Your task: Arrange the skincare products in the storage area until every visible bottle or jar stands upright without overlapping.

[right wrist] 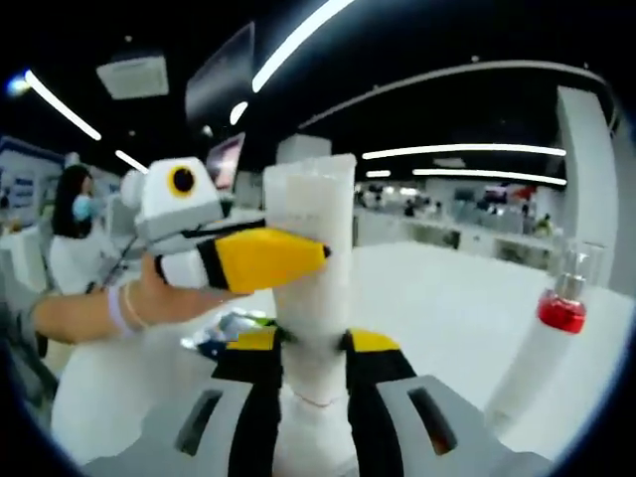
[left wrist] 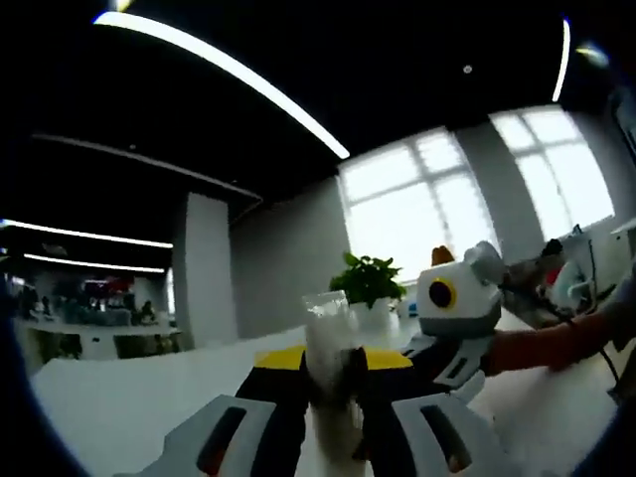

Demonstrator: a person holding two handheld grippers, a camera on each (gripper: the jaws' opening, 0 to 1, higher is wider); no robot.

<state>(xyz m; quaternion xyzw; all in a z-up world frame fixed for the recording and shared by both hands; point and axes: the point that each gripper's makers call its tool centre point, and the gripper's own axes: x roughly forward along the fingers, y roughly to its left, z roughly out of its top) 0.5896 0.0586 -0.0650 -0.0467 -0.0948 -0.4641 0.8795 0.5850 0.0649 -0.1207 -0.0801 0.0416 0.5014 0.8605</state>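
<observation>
A white translucent tube stands between my left gripper's yellow-tipped jaws, which are shut on it. The right gripper comes in from the right, close beside the tube. In the right gripper view the same tube rises between my right gripper's jaws, shut on its lower part. The left gripper, held by a hand, presses a yellow jaw against the tube's upper left side. A white bottle with a red top under a clear cap stands on the table at the right.
The white table stretches to the left. A green plant in a white pot stands behind the tube. Small blue and white items lie on the table left of my jaws. A person stands at far left.
</observation>
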